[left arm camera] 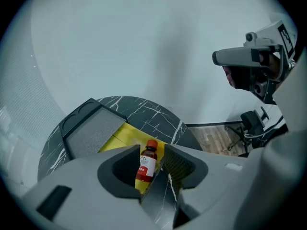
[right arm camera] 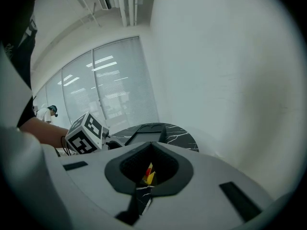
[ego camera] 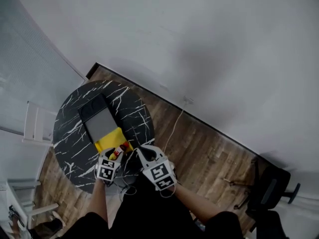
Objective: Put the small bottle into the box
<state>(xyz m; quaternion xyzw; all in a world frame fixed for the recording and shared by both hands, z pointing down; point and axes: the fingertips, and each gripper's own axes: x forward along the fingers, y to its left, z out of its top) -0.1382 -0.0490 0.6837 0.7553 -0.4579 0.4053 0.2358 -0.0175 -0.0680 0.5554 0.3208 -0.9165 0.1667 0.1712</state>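
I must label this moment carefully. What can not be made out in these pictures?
- Label print on the small bottle: too small, left gripper view.
- Base of that bottle: hidden behind the jaws of the left gripper, same view.
- Inside of the yellow box: tiny in the head view; only a sliver shows past the right gripper in its own view.

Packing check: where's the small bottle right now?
In the left gripper view, the small bottle stands between the left gripper's jaws, at the yellow box's near edge on the marble table.
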